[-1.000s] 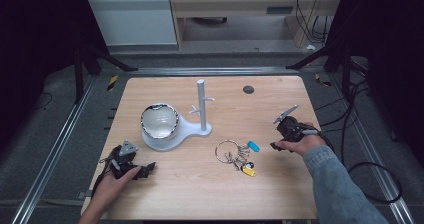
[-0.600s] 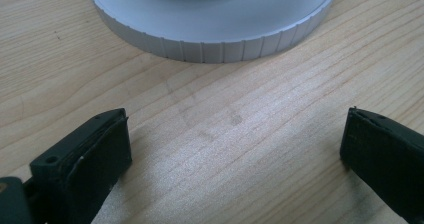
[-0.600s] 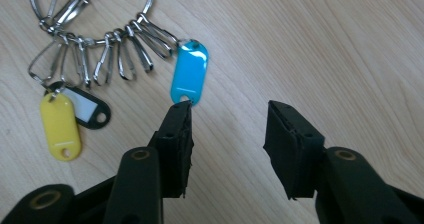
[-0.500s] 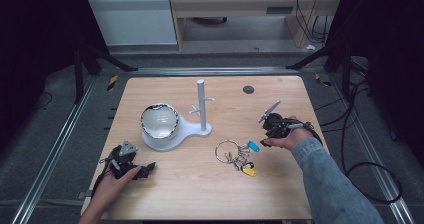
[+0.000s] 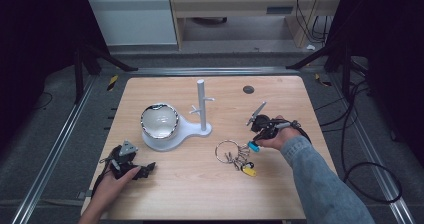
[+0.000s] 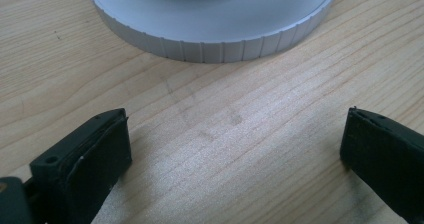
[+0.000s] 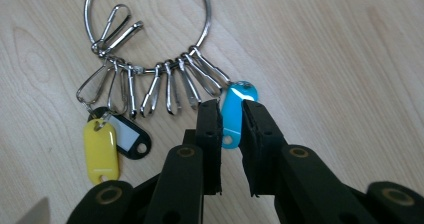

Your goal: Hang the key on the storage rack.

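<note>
Left of the white stand (image 5: 200,115), near the desk's (image 5: 280,194) front-left corner, the left tongs (image 5: 142,170) rest low on the wood with the person's left hand (image 5: 112,184) behind them. Jaws stand wide apart, released, nothing between them; in the left gripper view bare wood lies between the pads, and the ribbed rim of the stand's round base (image 6: 215,31) sits just ahead, not touching.

On that base, left of the post, stands a white bowl (image 5: 159,121) with a dark rim. The post itself is upright with short pegs; nothing hangs on them.

Right of the stand, toward the front, lies the key ring (image 7: 145,29), flat on the desk, clips fanned out below the hoop. A yellow tag (image 7: 101,151) and a black tag (image 7: 127,134) lie at one end of the fan; a blue tag (image 7: 237,109) lies at the other.

Further right, the right tongs (image 7: 231,134) are at the blue tag. Jaws stand nearly closed with the tag between them; whether the pads already press it cannot be told.

Status, as judged: approach finished, grasp at the point of closing. Ring not lifted. Remaining: close firmly, raise the ring, presumably carry it to a peg on the stand. A small dark disc (image 5: 248,89) sits well behind, untouched.
</note>
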The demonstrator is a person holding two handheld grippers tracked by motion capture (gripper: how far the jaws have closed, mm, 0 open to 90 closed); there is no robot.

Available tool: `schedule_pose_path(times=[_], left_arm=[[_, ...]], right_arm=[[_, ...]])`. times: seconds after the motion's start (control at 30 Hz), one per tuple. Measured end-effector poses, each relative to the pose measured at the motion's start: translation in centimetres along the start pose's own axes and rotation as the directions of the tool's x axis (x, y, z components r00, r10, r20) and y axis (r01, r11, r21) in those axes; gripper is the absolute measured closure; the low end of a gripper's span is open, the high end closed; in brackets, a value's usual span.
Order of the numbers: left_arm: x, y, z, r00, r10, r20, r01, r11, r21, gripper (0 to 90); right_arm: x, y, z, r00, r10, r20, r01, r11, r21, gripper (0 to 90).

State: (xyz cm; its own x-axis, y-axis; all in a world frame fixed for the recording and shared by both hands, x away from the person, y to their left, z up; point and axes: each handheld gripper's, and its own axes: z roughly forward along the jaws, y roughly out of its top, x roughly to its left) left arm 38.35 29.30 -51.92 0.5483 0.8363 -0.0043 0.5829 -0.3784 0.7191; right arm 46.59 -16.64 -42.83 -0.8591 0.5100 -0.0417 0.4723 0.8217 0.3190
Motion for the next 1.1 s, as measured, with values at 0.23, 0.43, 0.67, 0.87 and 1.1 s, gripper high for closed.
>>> schedule_pose_path(times=[0.23, 0.43, 0.67, 0.87, 1.1], left_arm=[[0.0, 0.0, 0.0, 1.0, 0.0, 0.0, 0.0, 1.0, 0.0, 0.0], [0.0, 0.0, 0.0, 1.0, 0.0, 0.0, 0.0, 1.0, 0.0, 0.0], [0.0, 0.0, 0.0, 1.0, 0.0, 0.0, 0.0, 1.0, 0.0, 0.0], [0.0, 0.0, 0.0, 1.0, 0.0, 0.0, 0.0, 1.0, 0.0, 0.0], [0.0, 0.0, 0.0, 1.0, 0.0, 0.0, 0.0, 1.0, 0.0, 0.0]], right_arm=[[0.9, 0.7, 1.4, 0.9986, -0.047, -0.023, 0.048, 0.998, 0.045, 80.2], [1.1, 0.7, 2.4, 0.9978, -0.058, -0.033, 0.06, 0.995, 0.074, 79.4], [1.2, 0.6, 3.4, 0.9972, -0.063, -0.042, 0.067, 0.992, 0.104, 80.1], [1.5, 1.1, 3.8, 0.9953, -0.077, -0.058, 0.083, 0.991, 0.108, 83.3], [1.8, 1.9, 4.3, 0.9935, -0.095, -0.062, 0.102, 0.988, 0.114, 83.9]])
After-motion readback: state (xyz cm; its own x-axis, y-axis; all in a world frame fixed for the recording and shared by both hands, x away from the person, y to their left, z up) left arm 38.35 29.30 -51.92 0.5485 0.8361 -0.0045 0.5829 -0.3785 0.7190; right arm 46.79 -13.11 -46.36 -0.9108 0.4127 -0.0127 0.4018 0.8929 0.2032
